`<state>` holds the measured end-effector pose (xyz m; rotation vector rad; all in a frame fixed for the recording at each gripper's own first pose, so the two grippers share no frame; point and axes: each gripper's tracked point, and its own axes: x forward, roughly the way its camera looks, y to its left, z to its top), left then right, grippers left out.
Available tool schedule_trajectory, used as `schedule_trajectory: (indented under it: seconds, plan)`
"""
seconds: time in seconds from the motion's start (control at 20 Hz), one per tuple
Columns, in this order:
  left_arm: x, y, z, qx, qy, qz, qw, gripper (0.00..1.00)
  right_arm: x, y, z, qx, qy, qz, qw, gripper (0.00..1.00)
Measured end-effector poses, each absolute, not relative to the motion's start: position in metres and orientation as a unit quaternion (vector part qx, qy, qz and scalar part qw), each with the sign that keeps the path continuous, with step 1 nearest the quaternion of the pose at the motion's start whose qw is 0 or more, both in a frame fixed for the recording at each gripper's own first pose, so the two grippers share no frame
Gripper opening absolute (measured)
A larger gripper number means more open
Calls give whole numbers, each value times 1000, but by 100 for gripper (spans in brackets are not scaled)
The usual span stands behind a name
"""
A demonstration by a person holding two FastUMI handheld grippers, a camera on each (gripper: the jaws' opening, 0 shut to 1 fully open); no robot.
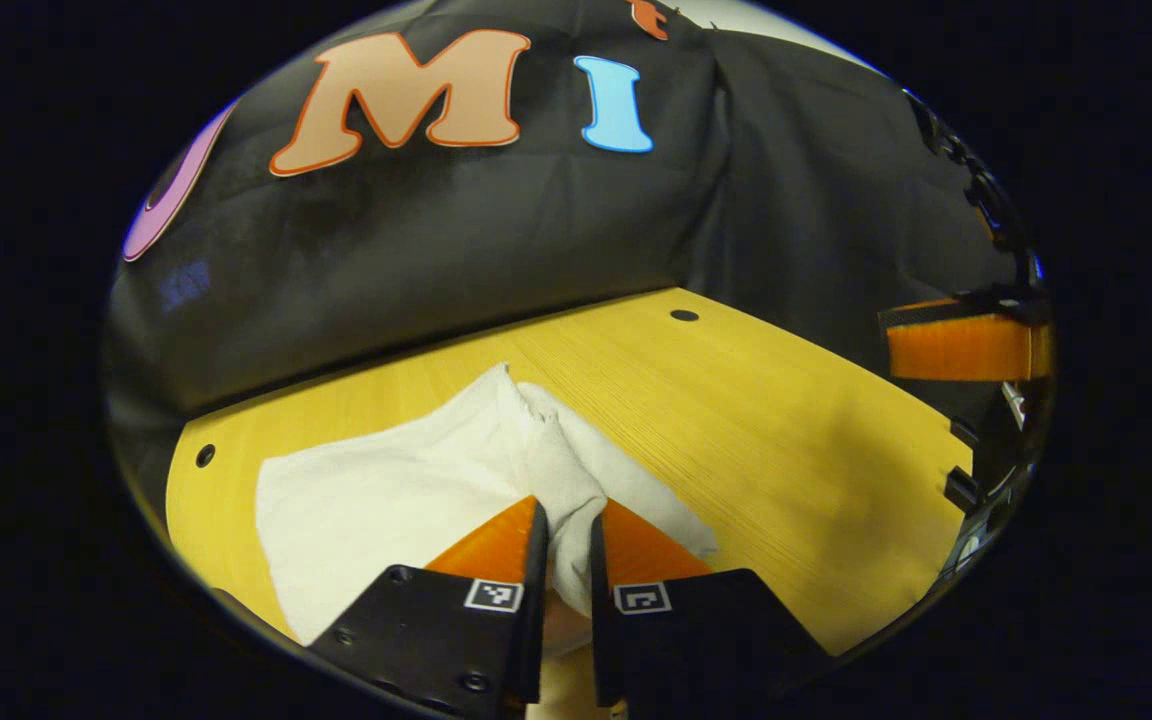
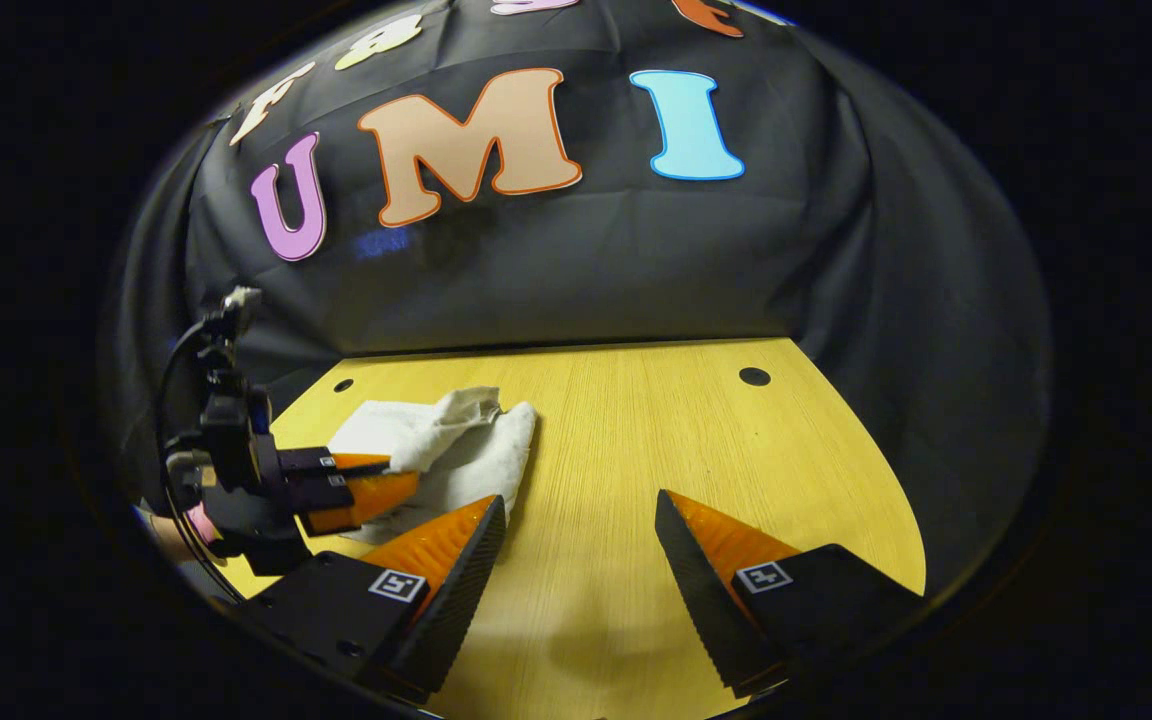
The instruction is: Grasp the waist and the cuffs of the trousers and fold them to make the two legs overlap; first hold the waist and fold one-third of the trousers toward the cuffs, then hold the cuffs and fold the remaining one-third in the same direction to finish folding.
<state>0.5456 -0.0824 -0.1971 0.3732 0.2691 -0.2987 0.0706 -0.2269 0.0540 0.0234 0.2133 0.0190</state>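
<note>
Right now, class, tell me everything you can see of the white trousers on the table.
The trousers are white, soft cloth, lying bunched and creased on the yellow wooden table near the black cloth wall. One gathered ridge rises between the left gripper, whose two fingers are closed on it. The right gripper stands open beside them, not touching.

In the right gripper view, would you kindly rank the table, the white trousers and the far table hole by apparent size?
1. Table, the largest.
2. White trousers, bunched at its left, held by the left gripper.
3. Table hole, the smallest.
</note>
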Motion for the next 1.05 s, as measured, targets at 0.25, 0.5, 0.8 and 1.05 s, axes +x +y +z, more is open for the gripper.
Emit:
schedule_trajectory:
  seconds: [0.25,0.5,0.8,1.05]
  plan:
    - [529,-93,-182,159,113,-150,969,82,78,-207,65,10,97,34,995,97]
    - [471,-1,-87,139,26,-12,990,90,76,-156,106,23,34,81,996,97]
    - [414,82,-30,114,-36,109,987,94,65,-119,125,20,-17,107,994,97]
    - [411,84,-48,69,-11,110,991,93,54,-115,124,12,-34,92,995,96]
